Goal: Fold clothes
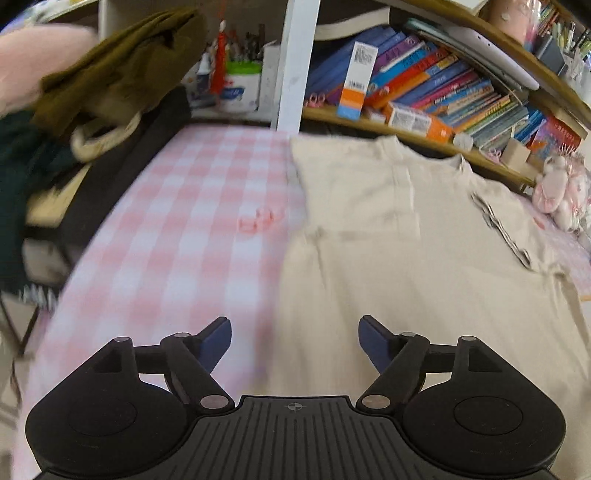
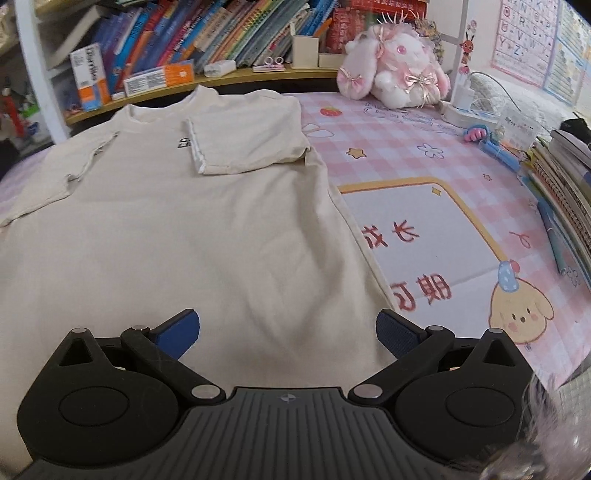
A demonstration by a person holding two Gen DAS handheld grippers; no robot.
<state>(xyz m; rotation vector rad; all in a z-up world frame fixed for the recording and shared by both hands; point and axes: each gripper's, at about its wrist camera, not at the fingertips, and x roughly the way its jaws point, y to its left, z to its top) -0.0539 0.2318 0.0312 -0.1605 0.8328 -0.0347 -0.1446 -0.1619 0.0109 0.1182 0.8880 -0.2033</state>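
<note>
Blur smears left view; T-shirt (image 2: pixel 177 229) lies flat on checked cloth (image 1: pixel 177 221), hem cut off. Only right view shows folded sleeve (image 2: pixel 247 136). Left gripper (image 1: pixel 295 343), right gripper (image 2: pixel 288 334): both wide, empty.

in front of you a pink checked table cover (image 2: pixel 424 173) carries the cream t-shirt (image 2: pixel 192 236), spread flat with its sleeves folded in, a pink plush rabbit (image 2: pixel 397 74) and pens (image 2: pixel 554 236).

A child's study corner at home: children's books (image 2: pixel 221 33) crowd the shelf behind the pink checked table (image 2: pixel 424 147), beside a plush rabbit (image 2: pixel 395 70) and alphabet poster (image 2: pixel 521 33).
</note>
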